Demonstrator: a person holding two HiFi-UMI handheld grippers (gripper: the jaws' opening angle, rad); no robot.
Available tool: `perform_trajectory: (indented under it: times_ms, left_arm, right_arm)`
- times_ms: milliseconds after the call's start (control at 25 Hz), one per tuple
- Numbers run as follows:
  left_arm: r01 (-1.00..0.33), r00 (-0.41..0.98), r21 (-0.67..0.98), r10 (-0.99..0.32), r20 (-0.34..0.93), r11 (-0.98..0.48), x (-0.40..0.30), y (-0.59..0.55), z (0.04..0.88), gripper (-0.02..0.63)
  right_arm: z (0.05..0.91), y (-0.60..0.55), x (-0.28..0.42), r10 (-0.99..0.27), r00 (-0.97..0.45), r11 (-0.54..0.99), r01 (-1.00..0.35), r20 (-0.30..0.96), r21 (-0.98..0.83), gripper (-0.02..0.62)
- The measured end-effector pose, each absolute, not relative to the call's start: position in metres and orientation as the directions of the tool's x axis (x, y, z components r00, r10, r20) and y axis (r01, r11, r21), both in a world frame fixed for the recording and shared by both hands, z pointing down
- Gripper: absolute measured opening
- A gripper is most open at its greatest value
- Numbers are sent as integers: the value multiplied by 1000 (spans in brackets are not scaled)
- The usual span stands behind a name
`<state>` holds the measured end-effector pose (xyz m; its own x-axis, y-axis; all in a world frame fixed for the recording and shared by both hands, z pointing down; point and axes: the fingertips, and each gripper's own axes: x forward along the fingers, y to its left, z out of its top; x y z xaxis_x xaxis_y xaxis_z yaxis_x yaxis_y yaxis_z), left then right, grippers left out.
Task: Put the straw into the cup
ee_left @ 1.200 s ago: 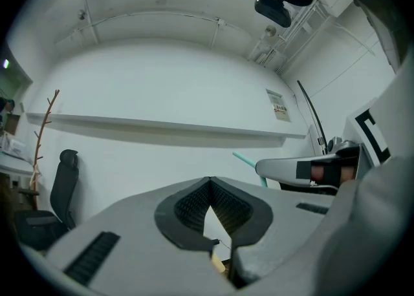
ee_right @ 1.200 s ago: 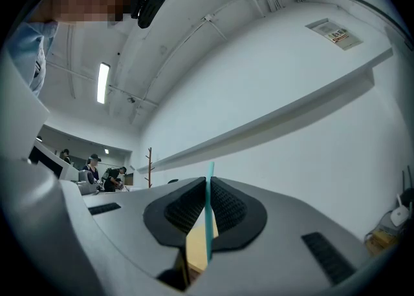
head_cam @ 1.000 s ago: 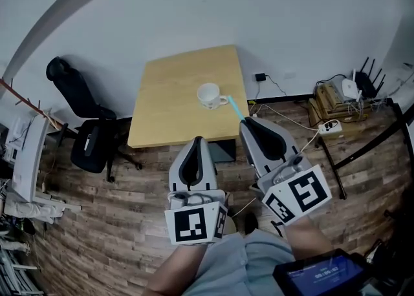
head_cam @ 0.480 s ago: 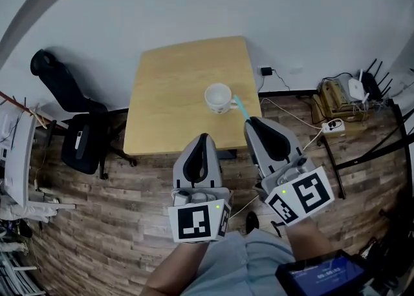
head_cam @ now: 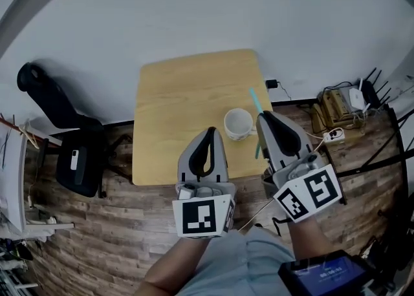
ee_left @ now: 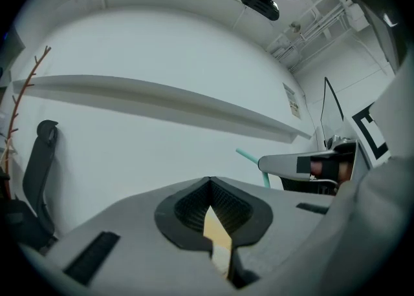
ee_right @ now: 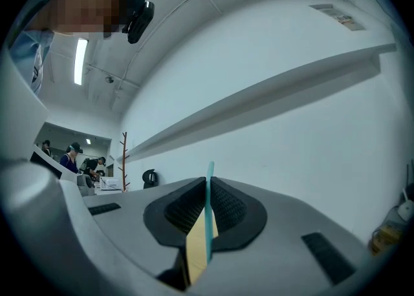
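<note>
A white cup (head_cam: pixel 238 123) with a handle stands on the wooden table (head_cam: pixel 181 107) near its right front part. My right gripper (head_cam: pixel 266 117) is shut on a teal straw (head_cam: pixel 256 105), which sticks up past the jaw tips just right of the cup. The straw (ee_right: pixel 209 214) runs upright between the closed jaws in the right gripper view. My left gripper (head_cam: pixel 208 132) hovers over the table's front edge, left of the cup, its jaws closed with nothing in them. From the left gripper view the straw (ee_left: pixel 248 158) and the right gripper (ee_left: pixel 304 165) appear off to the right.
A black office chair (head_cam: pixel 61 133) stands left of the table. Cables, a power strip (head_cam: pixel 333 135) and boxes lie on the wood floor at the right. A white wall (head_cam: pixel 194 10) runs behind the table. Shelving sits at the far left edge.
The table and cup have come closer under both grippers. The right gripper with the straw now sits right beside the cup, and the left gripper has reached over the table's front edge.
</note>
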<state>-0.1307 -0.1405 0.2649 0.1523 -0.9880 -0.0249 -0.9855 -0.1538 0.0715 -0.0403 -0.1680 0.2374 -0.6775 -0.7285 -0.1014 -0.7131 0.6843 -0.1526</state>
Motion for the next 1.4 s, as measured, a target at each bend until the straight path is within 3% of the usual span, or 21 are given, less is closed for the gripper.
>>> perform_trajectory:
  times_ms: [320, 680, 1400]
  left_arm:
    - [-971, 224, 60, -970, -99, -231, -168, -182, 238, -2]
    - [-957, 277, 54, -952, -133, -286, -164, -208, 221, -2]
    - [-969, 223, 127, -973, 62, -214, -163, -284, 309, -2]
  right_arm:
    - [201, -200, -76, -761, -625, 644, -760, -172, -89, 20]
    - [182, -221, -81, -772, -603, 624, -779, -199, -58, 20]
    - [283, -306, -85, -754, -657, 644, -738, -6, -202, 20]
